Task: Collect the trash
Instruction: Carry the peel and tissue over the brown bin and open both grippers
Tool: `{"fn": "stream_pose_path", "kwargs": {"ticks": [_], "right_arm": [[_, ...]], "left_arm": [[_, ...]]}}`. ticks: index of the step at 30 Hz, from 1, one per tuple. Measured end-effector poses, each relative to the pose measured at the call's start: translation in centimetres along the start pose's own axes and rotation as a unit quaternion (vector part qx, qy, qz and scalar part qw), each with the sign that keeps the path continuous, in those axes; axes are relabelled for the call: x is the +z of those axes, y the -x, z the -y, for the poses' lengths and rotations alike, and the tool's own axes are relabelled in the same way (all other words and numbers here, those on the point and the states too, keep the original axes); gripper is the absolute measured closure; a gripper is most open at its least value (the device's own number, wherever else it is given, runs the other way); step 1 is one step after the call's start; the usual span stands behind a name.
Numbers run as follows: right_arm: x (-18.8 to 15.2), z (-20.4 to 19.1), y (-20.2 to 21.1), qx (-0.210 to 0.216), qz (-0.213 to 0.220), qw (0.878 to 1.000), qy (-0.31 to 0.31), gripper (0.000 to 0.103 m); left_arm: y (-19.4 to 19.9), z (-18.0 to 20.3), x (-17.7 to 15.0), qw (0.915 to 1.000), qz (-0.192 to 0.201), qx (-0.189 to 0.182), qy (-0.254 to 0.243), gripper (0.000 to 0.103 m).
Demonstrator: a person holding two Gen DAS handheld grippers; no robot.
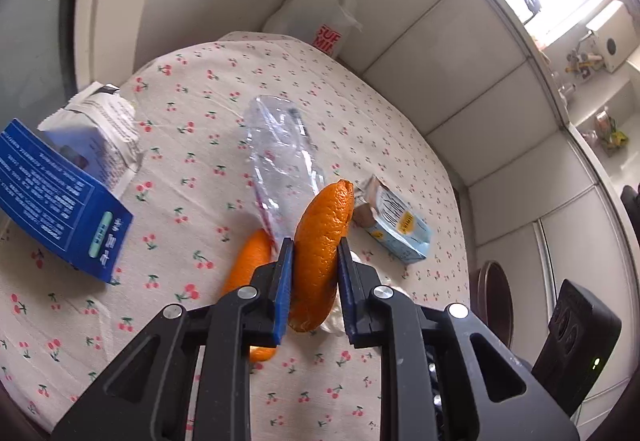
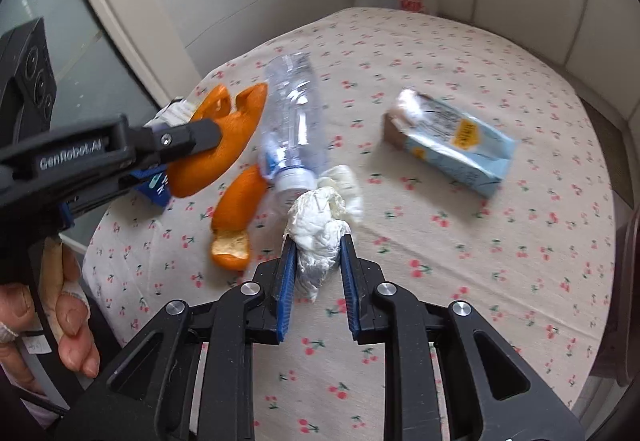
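My left gripper (image 1: 314,253) is shut on a piece of orange peel (image 1: 323,253), lifted above the cherry-print tablecloth (image 1: 192,145). From the right wrist view that same left gripper (image 2: 208,139) enters from the left, with the peel (image 2: 216,149) in its jaws. My right gripper (image 2: 318,247) is shut on a crumpled white tissue (image 2: 320,229). A second orange peel (image 2: 236,221) lies on the cloth beside a crushed clear plastic bottle (image 2: 294,121). A light blue carton (image 2: 452,145) lies to the right.
A blue box (image 1: 60,197) and a torn white wrapper (image 1: 104,133) lie at the table's left. A white plastic bag (image 1: 320,5) stands behind the far edge against the wall. A dark stool (image 1: 494,297) stands off the table's right side. A hand (image 2: 60,317) grips the left tool.
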State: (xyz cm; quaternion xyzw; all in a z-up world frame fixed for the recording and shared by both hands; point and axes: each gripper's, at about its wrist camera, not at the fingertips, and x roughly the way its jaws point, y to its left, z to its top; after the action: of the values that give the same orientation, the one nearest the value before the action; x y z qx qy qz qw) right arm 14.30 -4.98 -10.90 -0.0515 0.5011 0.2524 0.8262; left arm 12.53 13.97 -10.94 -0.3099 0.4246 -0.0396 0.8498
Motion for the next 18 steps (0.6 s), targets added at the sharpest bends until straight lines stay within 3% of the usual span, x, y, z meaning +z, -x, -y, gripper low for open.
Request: {"fn": "stream_pose_path", "kwargs": {"ticks": [11, 18], "right_arm": [[-1.0, 5.7, 3.7, -0.045, 0.044, 0.996, -0.065, 0.082], [-2.2, 10.8, 6.1, -0.080, 0.070, 0.988, -0.115, 0.082]], "left_arm": [[-2.1, 5.6, -1.5, 0.9984, -0.027, -0.022, -0.044, 0.082], [-4.3, 11.3, -2.6, 0.9944, -0.050, -0.049, -0.079, 0.082]]}}
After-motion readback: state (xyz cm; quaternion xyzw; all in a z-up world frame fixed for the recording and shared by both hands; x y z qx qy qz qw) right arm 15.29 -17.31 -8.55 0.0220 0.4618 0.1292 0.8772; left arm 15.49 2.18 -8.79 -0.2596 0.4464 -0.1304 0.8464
